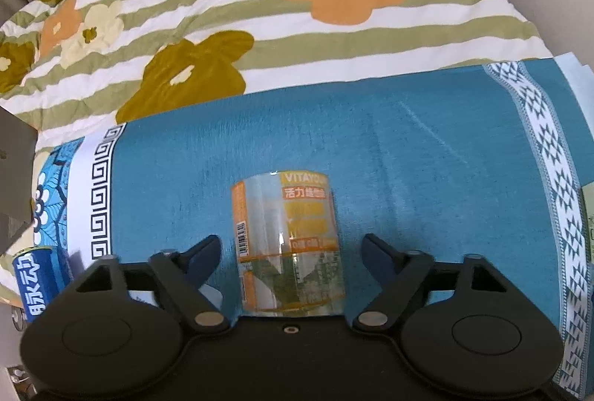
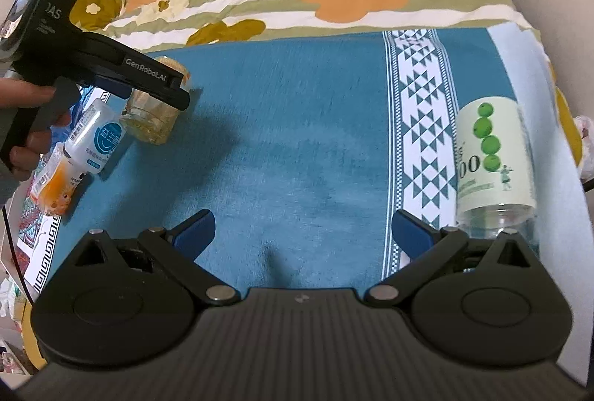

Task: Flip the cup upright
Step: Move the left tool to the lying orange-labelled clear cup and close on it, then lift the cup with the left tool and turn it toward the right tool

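Observation:
A clear cup with an orange and yellow label stands on the blue cloth; I cannot tell which end is up. My left gripper is open, its blue fingertips on either side of the cup and apart from it. In the right wrist view the cup sits at the far left under the left gripper. My right gripper is open and empty over the bare blue cloth.
A bottle with a green-dotted label lies at the right on the cloth. Small bottles and an orange packet lie at the left. A blue can is at the left. A flowered striped quilt lies behind.

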`<state>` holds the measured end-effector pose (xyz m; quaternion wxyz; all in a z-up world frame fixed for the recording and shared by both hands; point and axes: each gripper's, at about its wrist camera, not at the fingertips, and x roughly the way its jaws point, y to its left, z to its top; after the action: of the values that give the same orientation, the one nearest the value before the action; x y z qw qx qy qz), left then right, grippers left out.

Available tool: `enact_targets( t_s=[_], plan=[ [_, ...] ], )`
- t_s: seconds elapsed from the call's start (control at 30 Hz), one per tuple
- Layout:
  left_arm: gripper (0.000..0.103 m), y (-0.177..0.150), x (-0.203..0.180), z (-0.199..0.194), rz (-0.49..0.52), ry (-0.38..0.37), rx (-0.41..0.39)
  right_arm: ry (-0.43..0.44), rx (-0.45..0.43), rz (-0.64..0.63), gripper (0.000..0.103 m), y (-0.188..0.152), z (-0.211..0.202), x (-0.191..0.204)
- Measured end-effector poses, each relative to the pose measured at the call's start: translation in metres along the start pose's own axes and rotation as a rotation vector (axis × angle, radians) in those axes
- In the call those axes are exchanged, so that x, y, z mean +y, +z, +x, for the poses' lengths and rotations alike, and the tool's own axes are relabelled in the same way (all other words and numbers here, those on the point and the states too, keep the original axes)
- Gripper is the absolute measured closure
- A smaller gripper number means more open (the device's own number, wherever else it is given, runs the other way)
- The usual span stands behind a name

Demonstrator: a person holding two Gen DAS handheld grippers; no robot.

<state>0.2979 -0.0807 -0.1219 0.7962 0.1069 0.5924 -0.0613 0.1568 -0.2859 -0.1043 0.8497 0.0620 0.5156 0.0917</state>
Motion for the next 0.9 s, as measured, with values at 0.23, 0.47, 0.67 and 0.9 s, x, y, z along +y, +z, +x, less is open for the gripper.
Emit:
enact_targets(
  t_s=[0.23,0.47,0.67,0.9],
  plan=[
    [0.039,0.000,0.005,0.006,-0.028,-0.035,0.014,0.019,0.010,0.023,0.000,0.001,0.008,0.000],
    [0.039,-0.001,0.004,-0.003,-0.034,-0.049,0.014,0.015,0.004,0.022,0.000,0.001,0.007,0.002],
    [0.039,-0.014,-0.001,-0.030,-0.038,-0.067,-0.008,0.004,-0.012,0.033,0.000,-0.003,-0.004,0.002],
    [0.039,-0.055,-0.009,-0.071,-0.070,-0.104,-0.038,-0.016,-0.036,0.037,0.000,-0.011,-0.035,0.005]
  ],
)
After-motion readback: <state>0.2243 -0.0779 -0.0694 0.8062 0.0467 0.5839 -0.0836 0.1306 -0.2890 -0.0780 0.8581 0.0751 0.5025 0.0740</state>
